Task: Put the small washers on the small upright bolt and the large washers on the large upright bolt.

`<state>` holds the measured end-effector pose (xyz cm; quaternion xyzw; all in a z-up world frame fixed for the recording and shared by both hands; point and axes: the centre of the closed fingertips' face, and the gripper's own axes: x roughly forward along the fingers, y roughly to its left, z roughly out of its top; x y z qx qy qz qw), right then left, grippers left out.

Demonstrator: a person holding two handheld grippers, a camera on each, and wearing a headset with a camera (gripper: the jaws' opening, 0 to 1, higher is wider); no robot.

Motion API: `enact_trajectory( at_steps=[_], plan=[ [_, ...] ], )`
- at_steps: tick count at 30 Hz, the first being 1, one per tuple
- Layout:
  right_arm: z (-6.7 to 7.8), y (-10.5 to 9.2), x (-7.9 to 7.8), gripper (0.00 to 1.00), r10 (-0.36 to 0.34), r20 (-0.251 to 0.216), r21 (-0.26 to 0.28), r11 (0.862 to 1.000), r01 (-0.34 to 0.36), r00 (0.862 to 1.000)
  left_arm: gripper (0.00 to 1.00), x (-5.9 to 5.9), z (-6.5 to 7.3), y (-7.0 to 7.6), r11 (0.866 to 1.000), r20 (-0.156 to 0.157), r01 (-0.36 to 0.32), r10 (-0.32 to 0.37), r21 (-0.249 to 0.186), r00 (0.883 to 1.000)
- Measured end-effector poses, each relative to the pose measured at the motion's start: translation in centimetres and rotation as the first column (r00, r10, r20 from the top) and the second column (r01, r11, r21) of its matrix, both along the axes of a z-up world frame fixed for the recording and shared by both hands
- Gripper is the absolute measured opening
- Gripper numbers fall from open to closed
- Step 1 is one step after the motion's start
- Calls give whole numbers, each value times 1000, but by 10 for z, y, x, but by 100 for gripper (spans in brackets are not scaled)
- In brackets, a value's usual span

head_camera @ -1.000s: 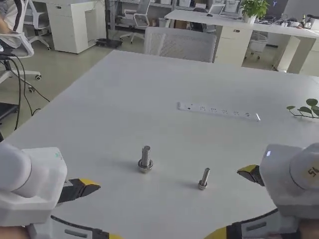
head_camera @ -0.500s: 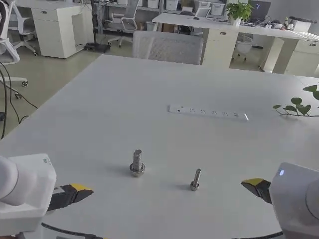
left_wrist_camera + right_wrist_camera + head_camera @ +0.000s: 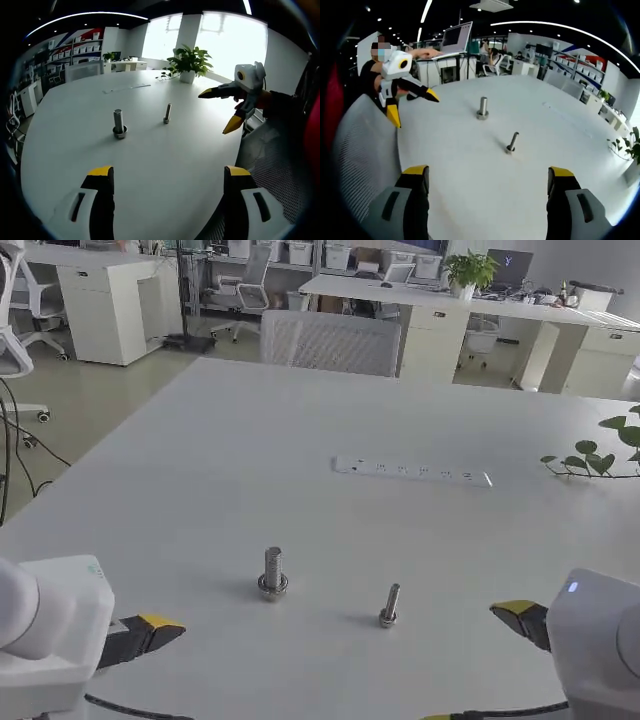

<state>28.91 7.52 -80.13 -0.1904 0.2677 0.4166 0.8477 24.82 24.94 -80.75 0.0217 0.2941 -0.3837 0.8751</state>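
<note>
Two bolts stand upright on the white table [image 3: 300, 440]. The large bolt [image 3: 272, 573] [image 3: 118, 124] [image 3: 482, 108] has a ring-like collar at its base. The small bolt [image 3: 389, 605] [image 3: 167, 114] [image 3: 511, 142] stands to its right. My left gripper [image 3: 150, 632] [image 3: 168, 172] [image 3: 415, 110] hovers at the near left edge, open, with nothing between its jaws. My right gripper [image 3: 520, 618] [image 3: 488, 172] [image 3: 215, 112] hovers at the near right edge, also open with nothing in it. Both are well short of the bolts.
A white power strip [image 3: 410, 472] lies farther back on the table. A leafy sprig [image 3: 590, 455] reaches in from the right edge, and a potted plant [image 3: 189, 62] stands at that end. A mesh chair [image 3: 330, 340] sits at the far edge.
The head camera has shifted, so the whole scene sits a little lower and to the left. The right gripper has drawn back slightly toward the near right. The bolts have not moved.
</note>
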Motion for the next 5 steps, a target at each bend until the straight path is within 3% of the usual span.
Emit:
enact_trajectory(
  at_steps=[5],
  plan=[
    [-1, 2, -1, 100, 1, -3, 0, 1000, -1, 1000, 91, 0, 0, 2, 1000, 0, -3, 3, 1, 1000]
  ],
)
